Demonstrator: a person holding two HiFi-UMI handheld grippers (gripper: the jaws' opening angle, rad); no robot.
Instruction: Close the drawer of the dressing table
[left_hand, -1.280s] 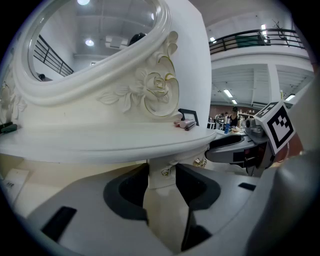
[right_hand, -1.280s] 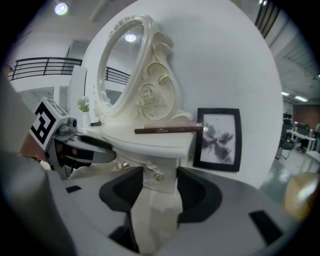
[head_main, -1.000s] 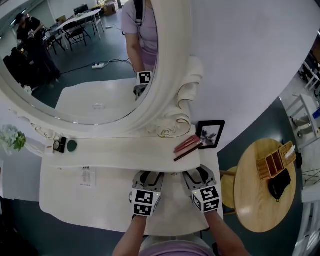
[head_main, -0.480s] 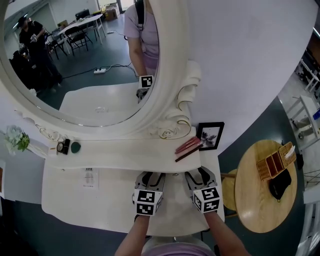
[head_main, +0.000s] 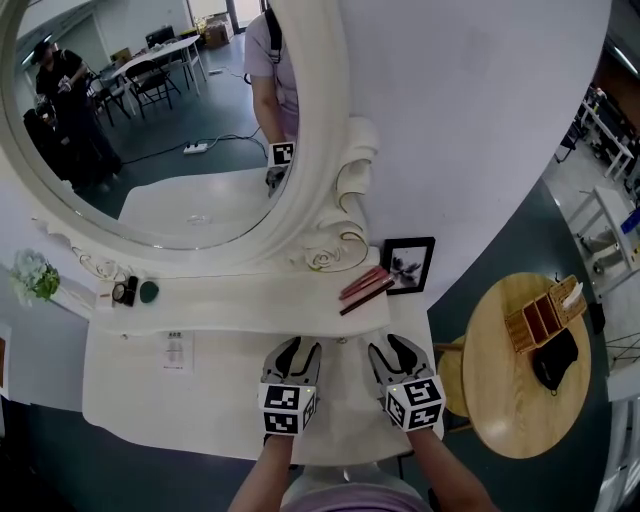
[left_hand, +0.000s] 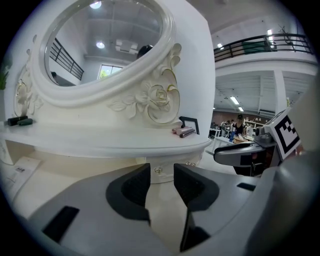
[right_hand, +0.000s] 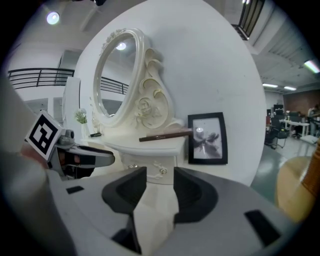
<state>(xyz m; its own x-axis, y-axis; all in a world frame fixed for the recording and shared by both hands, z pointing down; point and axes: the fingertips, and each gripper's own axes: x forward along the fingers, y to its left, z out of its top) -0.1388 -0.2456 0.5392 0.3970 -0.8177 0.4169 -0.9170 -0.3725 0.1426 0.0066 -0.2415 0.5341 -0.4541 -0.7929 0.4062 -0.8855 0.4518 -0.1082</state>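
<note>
White dressing table (head_main: 130, 400) against a white wall, on a dark floor.

Fittings: oval mirror (head_main: 170, 120) in a carved frame; a raised shelf (head_main: 250, 305) runs below it.

On the shelf: two pink-brown sticks (head_main: 362, 288) lying at the right end; small dark items (head_main: 135, 292) at the left end; flowers (head_main: 30, 278) further left. A picture frame (head_main: 407, 265) stands upright by the wall, just beside the shelf's right end. A paper label (head_main: 175, 350) lies flat on the table top.

Drawer (right_hand: 147, 164): small, set under the shelf's right part, with an ornate knob on its front. It faces both grippers and shows through the gap of each pair of jaws, touching neither.

Left gripper (head_main: 297, 350): over the table top, pointing at the drawer. Its jaws are partly apart and have just been closing. Nothing is between them.

Right gripper (head_main: 392, 350): just beside the left one, pointing the same way. Its jaws are also partly apart, have just been closing, and hold nothing.

To the right: a round wooden table (head_main: 500, 400) with a wooden organiser (head_main: 540, 318) and a black pouch (head_main: 555, 360) on it.
</note>
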